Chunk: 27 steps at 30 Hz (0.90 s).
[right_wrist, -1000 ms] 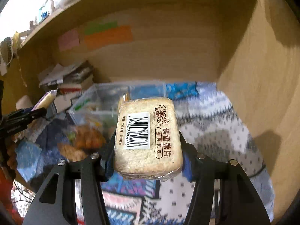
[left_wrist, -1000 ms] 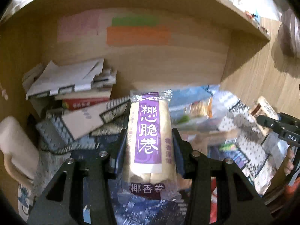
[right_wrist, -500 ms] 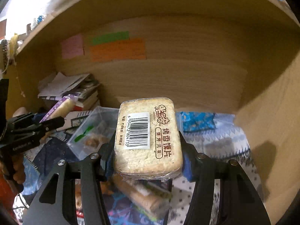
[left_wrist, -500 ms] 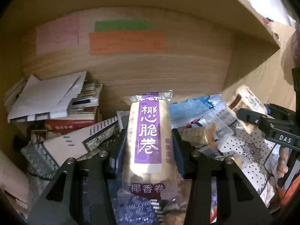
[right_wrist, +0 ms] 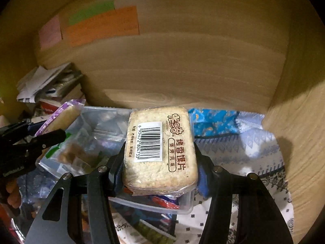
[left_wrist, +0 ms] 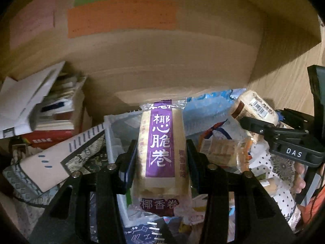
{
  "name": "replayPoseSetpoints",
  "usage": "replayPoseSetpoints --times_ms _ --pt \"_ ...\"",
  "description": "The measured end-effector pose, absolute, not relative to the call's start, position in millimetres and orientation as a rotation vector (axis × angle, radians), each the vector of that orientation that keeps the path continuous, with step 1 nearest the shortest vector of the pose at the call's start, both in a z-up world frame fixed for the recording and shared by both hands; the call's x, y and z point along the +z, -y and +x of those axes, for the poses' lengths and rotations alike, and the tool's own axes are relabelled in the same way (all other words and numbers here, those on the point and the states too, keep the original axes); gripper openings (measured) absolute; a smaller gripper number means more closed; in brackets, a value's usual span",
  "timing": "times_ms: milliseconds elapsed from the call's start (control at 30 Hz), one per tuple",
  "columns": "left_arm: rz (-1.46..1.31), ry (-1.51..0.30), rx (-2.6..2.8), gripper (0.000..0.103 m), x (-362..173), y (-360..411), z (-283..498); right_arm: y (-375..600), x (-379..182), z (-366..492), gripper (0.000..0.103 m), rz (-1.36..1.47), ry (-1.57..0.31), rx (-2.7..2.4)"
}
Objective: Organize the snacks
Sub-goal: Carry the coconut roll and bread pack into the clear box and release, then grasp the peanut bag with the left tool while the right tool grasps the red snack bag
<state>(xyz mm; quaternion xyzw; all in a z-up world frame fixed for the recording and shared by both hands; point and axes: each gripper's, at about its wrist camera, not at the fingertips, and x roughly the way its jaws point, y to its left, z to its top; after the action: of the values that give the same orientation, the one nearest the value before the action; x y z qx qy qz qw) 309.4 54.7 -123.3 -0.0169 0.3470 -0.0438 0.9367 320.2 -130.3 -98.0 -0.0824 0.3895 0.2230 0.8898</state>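
My left gripper [left_wrist: 161, 158] is shut on a purple-labelled coconut roll packet [left_wrist: 161, 148], held upright above a clear plastic bin [left_wrist: 113, 128] with several snacks in it. My right gripper [right_wrist: 159, 158] is shut on a bread-slice cracker packet [right_wrist: 160, 152] with a barcode label, held over the same clear bin [right_wrist: 101, 134]. In the left wrist view the right gripper [left_wrist: 264, 130] and its cracker packet [left_wrist: 254, 107] show at the right. In the right wrist view the left gripper [right_wrist: 40, 136] and its roll packet [right_wrist: 63, 116] show at the left.
A wooden cubby back wall [right_wrist: 182, 61] carries pink, green and orange sticky notes [left_wrist: 121, 16]. A pile of books and papers [left_wrist: 44, 105] sits at the left. A patterned cloth [right_wrist: 254, 152] covers the floor. A wooden side wall [right_wrist: 304, 132] stands at the right.
Both grippers have moved forward into the cubby with their packets. The back wall looms closer and the clear bin now lies directly under both packets.
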Motion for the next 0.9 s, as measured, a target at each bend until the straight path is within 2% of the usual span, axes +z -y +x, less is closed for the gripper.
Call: replayPoseSetpoints --times_ms 300,733,900 --pt "-0.025 -0.742 -0.111 0.048 -129.6 -49.0 315.8 126.4 -91.7 315.8 0.053 -0.195 -0.799 0.492" --pt "-0.002 -0.672 -0.126 0.069 -103.8 -45.6 251.7 140.2 -69.7 258.9 0.053 -0.2 -0.731 0.576" --pt "-0.006 -0.654 -0.12 0.074 -102.0 -53.4 213.0 142.9 -74.4 219.5 0.065 -0.214 -0.716 0.596"
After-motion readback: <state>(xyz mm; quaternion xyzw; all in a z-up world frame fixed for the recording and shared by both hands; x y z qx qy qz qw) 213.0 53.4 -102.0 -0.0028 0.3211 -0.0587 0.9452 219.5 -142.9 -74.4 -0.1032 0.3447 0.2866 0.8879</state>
